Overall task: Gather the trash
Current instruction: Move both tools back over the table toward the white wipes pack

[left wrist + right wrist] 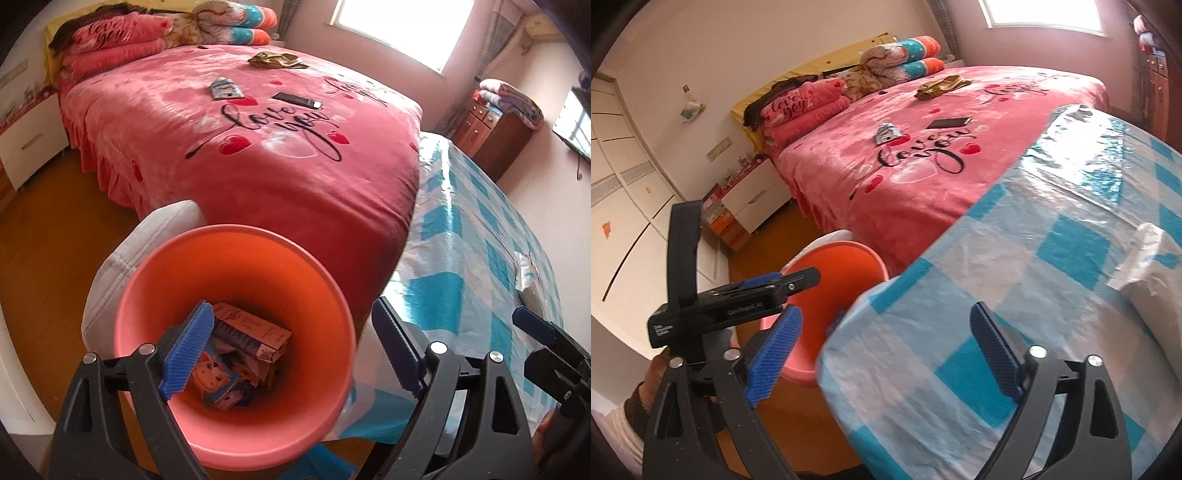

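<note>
- My left hand-held gripper (291, 347) hangs spread and empty over the orange trash bin (236, 266), with boxes and wrappers (240, 354) lying below it.
- My right hand-held gripper (886, 354) is spread too, above the checkered tabletop (1015, 295).
- A white packet (1156, 266) lies ahead to its right.

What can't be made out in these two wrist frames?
- Bin contents: left wrist view, left gripper pad covers part of the pile; box print too small to read.
- White packet on the checked cloth: right wrist view, cut off by the right edge.
- Pouch on the bed: label too small.
</note>
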`<state>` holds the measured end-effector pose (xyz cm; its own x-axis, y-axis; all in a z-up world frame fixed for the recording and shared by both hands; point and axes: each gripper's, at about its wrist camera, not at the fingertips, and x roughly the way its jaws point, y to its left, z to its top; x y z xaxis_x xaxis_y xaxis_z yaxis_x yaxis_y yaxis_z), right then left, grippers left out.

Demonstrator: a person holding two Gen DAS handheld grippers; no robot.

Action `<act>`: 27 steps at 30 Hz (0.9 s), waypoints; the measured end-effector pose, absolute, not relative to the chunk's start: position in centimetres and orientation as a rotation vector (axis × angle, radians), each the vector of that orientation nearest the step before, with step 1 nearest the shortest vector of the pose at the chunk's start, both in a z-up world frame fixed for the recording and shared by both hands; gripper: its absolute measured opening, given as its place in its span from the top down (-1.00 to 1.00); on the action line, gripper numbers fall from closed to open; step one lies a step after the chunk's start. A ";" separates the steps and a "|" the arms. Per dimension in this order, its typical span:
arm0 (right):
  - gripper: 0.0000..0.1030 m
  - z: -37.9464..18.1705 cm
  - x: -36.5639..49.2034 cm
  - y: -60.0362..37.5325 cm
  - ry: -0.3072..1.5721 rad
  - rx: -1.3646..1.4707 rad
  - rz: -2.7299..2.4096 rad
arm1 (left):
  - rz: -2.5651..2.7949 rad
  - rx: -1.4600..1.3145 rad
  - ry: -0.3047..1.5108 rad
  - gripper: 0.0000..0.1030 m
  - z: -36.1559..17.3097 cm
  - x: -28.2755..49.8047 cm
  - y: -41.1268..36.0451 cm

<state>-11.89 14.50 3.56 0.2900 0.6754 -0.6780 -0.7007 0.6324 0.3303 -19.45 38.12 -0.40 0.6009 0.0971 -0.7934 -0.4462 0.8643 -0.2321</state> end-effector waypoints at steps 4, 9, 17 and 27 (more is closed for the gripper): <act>-0.83 3.7 -11.9 13.1 0.878 -0.011 0.907 | 0.317 -0.388 0.884 -0.73 0.2 -18.8 36.6; -0.83 4.1 -11.6 11.7 0.856 0.014 0.902 | 0.303 -0.347 0.882 -0.74 1.0 -18.3 35.1; -0.86 4.3 -11.5 9.0 0.830 0.074 0.885 | 0.284 -0.292 0.889 -0.75 1.9 -17.7 32.9; -0.90 4.7 -11.0 5.7 0.789 0.147 0.890 | 0.258 -0.211 0.897 -0.75 2.7 -16.9 29.9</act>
<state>-10.99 5.71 4.73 0.3738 0.7430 -0.5552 -0.6401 0.6398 0.4254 -16.87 29.91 2.67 0.5965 0.1329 -0.7915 -0.3084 0.9484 -0.0732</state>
